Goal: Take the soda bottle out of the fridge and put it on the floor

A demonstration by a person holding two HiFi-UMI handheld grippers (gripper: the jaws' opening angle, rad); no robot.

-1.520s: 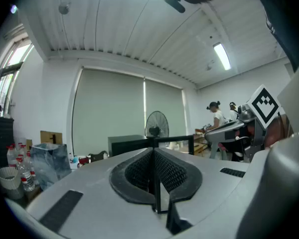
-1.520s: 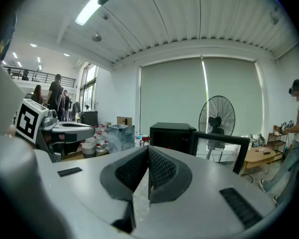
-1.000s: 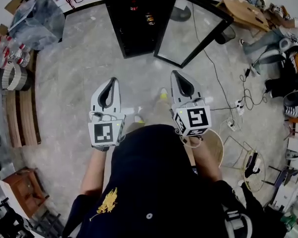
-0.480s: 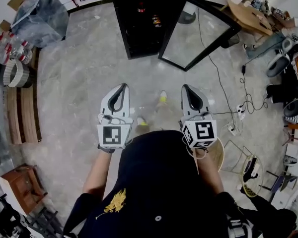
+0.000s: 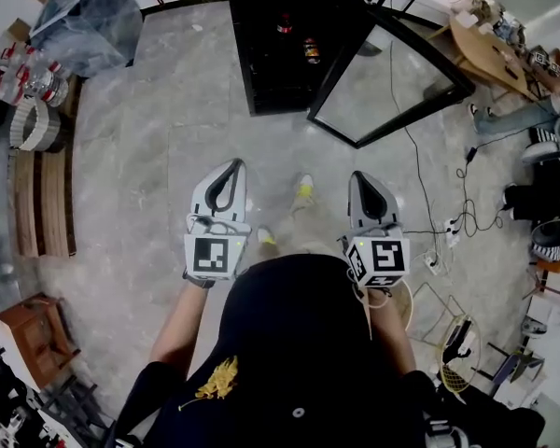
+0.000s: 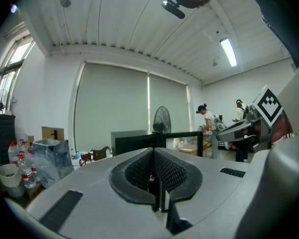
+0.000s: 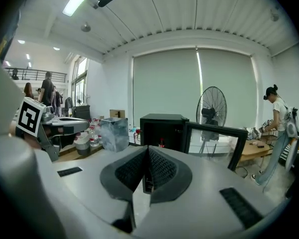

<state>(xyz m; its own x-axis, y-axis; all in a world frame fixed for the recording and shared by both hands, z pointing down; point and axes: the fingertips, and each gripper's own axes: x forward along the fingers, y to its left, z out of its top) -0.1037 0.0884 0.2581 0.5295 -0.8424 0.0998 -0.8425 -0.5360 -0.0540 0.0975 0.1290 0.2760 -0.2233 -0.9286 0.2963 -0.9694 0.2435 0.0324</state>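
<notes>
I look across the pale grey marbled floor [image 5: 149, 157] to the black fridge [image 5: 259, 75], whose glass door [image 5: 392, 73] stands swung open. My left hand-held gripper [image 5: 231, 164] and right hand-held gripper [image 5: 362, 176] hang side by side, well short of the fridge, each with its jaws pressed together on nothing. The dark soda bottle with a red cap [image 5: 285, 24] stands inside the fridge.

Empty, closed right gripper [image 7: 147, 148] faces open-doored fridge [image 7: 164, 127].
</notes>
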